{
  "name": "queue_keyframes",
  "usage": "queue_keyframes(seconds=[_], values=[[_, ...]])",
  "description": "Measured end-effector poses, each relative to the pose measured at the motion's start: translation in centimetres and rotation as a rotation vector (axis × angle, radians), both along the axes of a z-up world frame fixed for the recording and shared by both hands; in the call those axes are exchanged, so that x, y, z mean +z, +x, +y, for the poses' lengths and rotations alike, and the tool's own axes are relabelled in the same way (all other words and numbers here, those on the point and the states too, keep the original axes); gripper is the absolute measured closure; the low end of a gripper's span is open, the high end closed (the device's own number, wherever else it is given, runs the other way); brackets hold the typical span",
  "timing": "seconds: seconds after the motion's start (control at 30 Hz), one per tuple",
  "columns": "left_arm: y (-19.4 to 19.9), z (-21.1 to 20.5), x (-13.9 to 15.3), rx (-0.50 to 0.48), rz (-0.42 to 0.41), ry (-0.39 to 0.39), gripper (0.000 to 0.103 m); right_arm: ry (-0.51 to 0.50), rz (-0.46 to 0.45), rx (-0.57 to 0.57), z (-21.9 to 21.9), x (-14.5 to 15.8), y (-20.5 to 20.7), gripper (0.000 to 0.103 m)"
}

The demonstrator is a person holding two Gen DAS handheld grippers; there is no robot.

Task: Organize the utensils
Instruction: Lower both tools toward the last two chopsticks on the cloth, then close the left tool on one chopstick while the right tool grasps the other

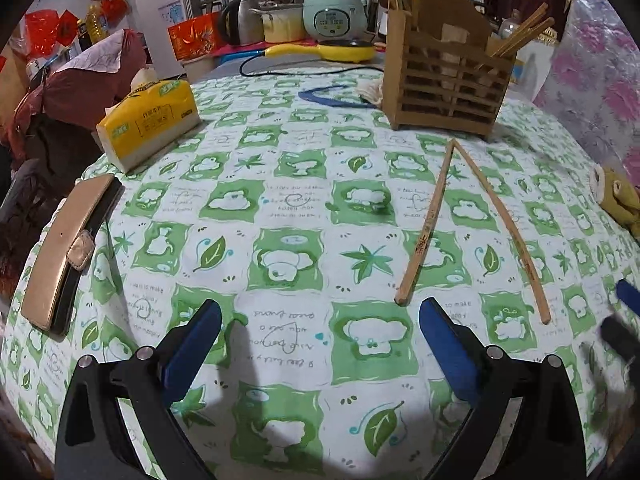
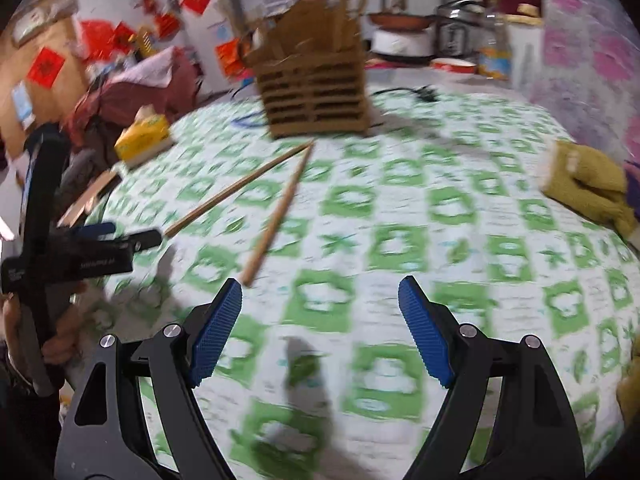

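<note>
Two wooden chopsticks lie in a V on the green-and-white tablecloth, tips meeting near a wooden utensil holder (image 1: 448, 76). In the left wrist view the left chopstick (image 1: 426, 228) ends just beyond my right fingertip and the other chopstick (image 1: 508, 232) lies further right. My left gripper (image 1: 320, 316) is open and empty over the cloth. My right gripper (image 2: 320, 296) is open and empty; one chopstick (image 2: 276, 216) ends just beyond its left pad, the other chopstick (image 2: 236, 190) lies to the left. The holder (image 2: 316, 88) stands behind, with several chopsticks in it. The view is blurred.
A yellow tissue pack (image 1: 150, 124) and a tan wallet (image 1: 64, 252) lie at the left. A yellow-green cloth (image 2: 588, 184) lies at the right. Rice cooker (image 1: 334, 12), kettle and cables stand behind the holder. My left gripper (image 2: 100, 248) shows at the right view's left edge.
</note>
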State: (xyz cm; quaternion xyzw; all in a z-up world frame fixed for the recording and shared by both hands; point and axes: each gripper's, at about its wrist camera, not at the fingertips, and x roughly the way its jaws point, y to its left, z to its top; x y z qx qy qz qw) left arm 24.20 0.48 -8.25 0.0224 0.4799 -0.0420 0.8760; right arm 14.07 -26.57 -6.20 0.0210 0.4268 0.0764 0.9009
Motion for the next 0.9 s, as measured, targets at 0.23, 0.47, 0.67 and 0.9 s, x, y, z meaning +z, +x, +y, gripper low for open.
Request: queue_keyframes(seconds=[0.23, 0.47, 0.67, 0.9], values=[[0.2, 1.5, 0.1, 0.032, 0.003, -0.1, 0.006, -0.107, 0.067, 0.109, 4.5, -1.5, 2.1, 0.024], [0.0, 1.2, 0.2, 0.003, 0.002, -0.114, 0.006, -0.148, 0.107, -0.056, 0.8, -2.0, 4.4, 0.028], [-0.6, -0.6, 0.3, -0.075, -0.021, -0.055, 0.006, 0.041, 0.033, -0.16, -4.4, -0.9, 2.9, 0.028], [-1.2, -2.6, 0.2, -0.19, -0.028, 0.0, 0.006, 0.018, -0.016, -0.089, -3.1, -0.3, 2.4, 0.028]])
